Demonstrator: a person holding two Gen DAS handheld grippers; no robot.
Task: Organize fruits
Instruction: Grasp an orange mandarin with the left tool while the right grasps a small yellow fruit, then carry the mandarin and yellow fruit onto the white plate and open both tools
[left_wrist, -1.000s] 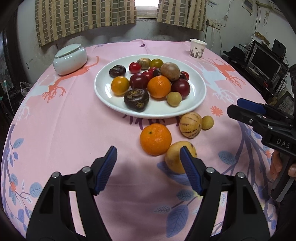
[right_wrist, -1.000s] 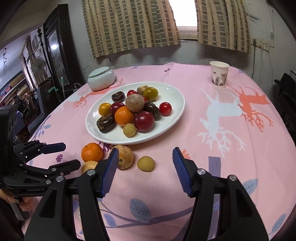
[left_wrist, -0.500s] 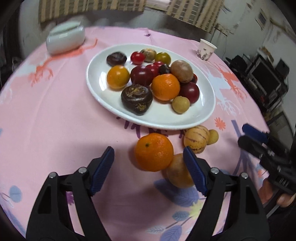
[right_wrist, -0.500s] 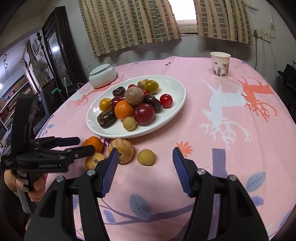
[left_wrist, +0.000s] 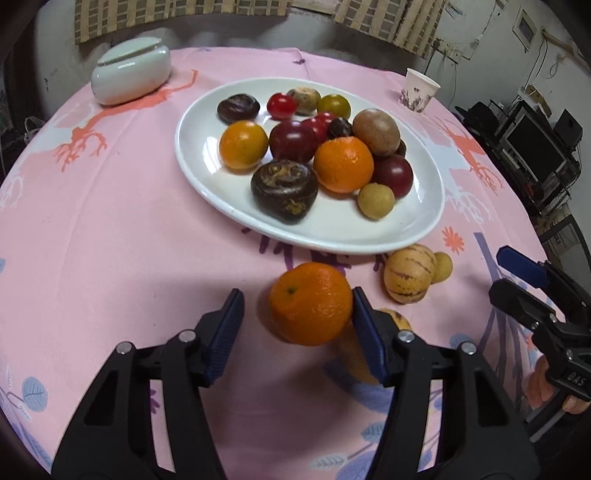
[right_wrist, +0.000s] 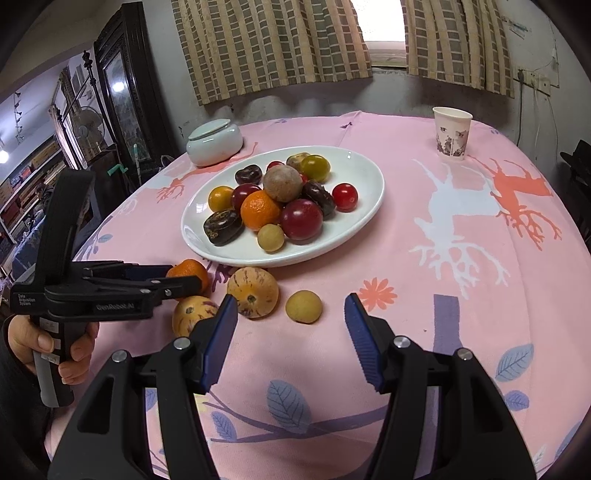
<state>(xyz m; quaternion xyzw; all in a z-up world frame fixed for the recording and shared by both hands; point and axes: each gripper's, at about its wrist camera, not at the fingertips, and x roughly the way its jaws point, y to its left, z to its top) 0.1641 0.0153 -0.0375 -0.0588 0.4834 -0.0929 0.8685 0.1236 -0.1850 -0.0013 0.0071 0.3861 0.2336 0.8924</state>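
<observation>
A white plate (left_wrist: 417, 236) holds several fruits. On the cloth in front of it lie an orange (left_wrist: 310, 303), two striped yellow melons (left_wrist: 408, 274) (right_wrist: 194, 314) and a small yellow fruit (right_wrist: 303, 306). My left gripper (left_wrist: 297, 325) is open, its fingers on either side of the orange; the right finger touches it, the left stands apart. In the right wrist view it (right_wrist: 177, 278) shows at the orange (right_wrist: 188, 271). My right gripper (right_wrist: 288, 325) is open and empty, just short of the small yellow fruit, with one striped melon (right_wrist: 253, 291) by its left finger.
A white lidded jar (left_wrist: 131, 75) stands at the back left and a paper cup (left_wrist: 419, 90) at the back right. The round table has a pink patterned cloth (left_wrist: 110, 221). Electronics and shelves stand beyond the table's right edge.
My left gripper has moved forward and down so that the orange now sits between its fingers, which have closed in somewhat. The right gripper has stayed almost still.
</observation>
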